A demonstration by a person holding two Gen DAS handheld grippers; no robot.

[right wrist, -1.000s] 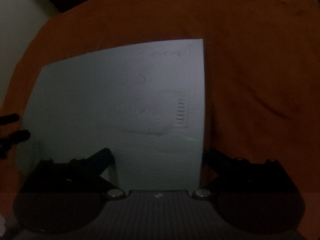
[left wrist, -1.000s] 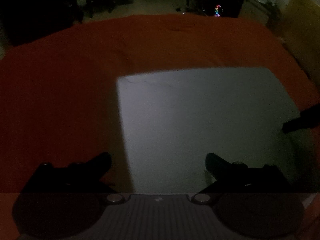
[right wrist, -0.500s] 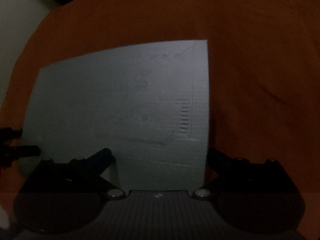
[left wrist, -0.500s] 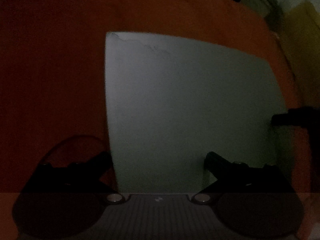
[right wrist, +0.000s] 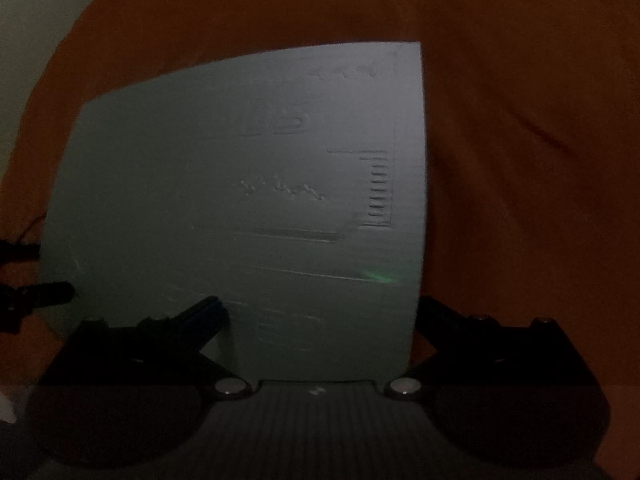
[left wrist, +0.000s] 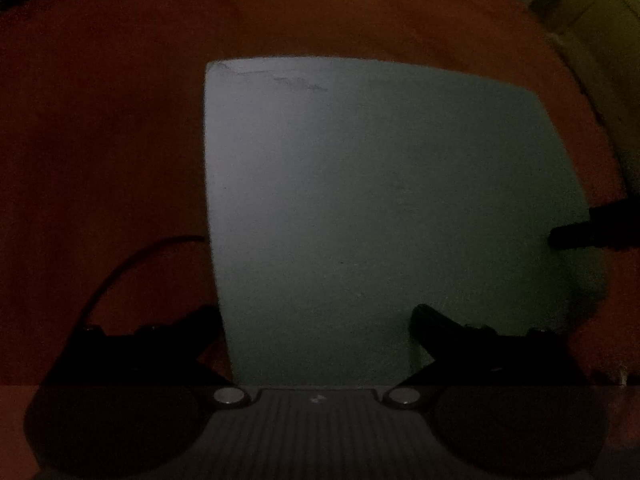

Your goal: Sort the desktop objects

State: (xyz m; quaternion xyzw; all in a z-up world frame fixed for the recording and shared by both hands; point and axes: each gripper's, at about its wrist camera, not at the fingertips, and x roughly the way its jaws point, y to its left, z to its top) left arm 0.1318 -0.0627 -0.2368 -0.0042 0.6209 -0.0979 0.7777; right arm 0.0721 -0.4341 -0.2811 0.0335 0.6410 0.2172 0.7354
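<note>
A pale grey-white sheet of paper [left wrist: 380,208] lies flat on the orange tablecloth [left wrist: 100,140]. In the right wrist view the sheet [right wrist: 240,200] shows faint printed marks. My left gripper [left wrist: 316,316] is open, its fingers straddling the sheet's near left edge. My right gripper [right wrist: 320,308] is open, its fingers straddling the sheet's near right edge. The right gripper's fingertip [left wrist: 576,234] pokes in at the sheet's right side in the left view. The left gripper's fingertips [right wrist: 44,294] show at the sheet's left side in the right view.
The scene is dim. The orange cloth [right wrist: 520,160] covers the whole table. A thin dark cable [left wrist: 132,264] curves over the cloth by my left finger. A yellowish box or wall [left wrist: 592,20] stands beyond the table's far right edge.
The left gripper has tilted down and closed in on the sheet; the room beyond has left its view. The right gripper has come slightly closer to the sheet. Both stay open.
</note>
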